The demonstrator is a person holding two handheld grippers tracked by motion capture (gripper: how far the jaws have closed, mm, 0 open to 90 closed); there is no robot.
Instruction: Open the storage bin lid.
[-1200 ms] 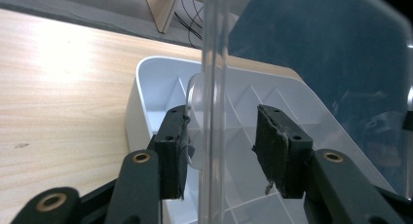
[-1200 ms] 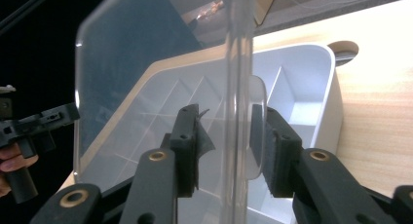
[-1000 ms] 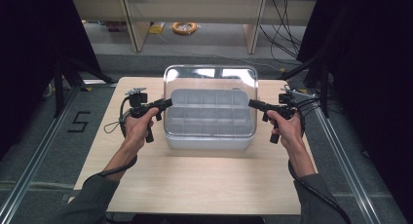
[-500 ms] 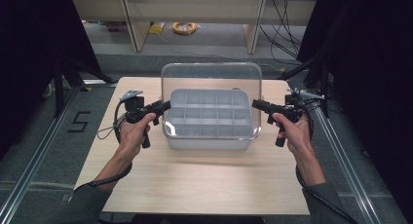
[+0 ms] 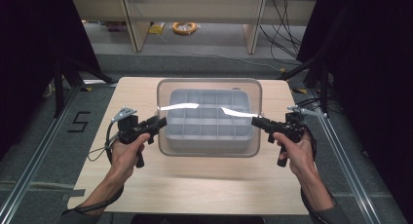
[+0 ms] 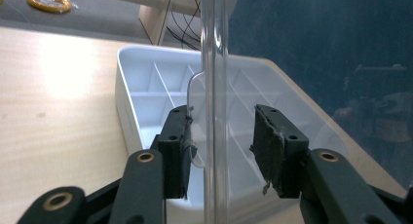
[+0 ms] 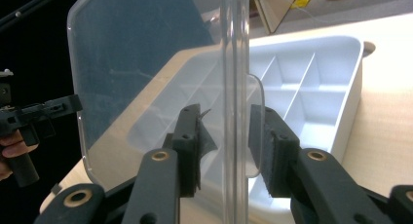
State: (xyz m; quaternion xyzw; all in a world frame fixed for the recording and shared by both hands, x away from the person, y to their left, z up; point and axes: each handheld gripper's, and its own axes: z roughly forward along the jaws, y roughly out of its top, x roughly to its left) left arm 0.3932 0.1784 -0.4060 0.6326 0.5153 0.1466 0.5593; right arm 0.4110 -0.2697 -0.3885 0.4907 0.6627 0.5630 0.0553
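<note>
Both the left hand-held gripper (image 5: 160,121) and right hand-held gripper (image 5: 256,121) are clamped on the clear lid (image 5: 209,85), lifted above the compartment box (image 5: 209,119) at frame centre; next it needs a level carry aside.

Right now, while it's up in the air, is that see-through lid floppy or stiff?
Probably stiff: the clear lid looks flat though held just at two side edges. Likely light, since it looks thin. Its glossy plastic could slip between the jaws.
</note>
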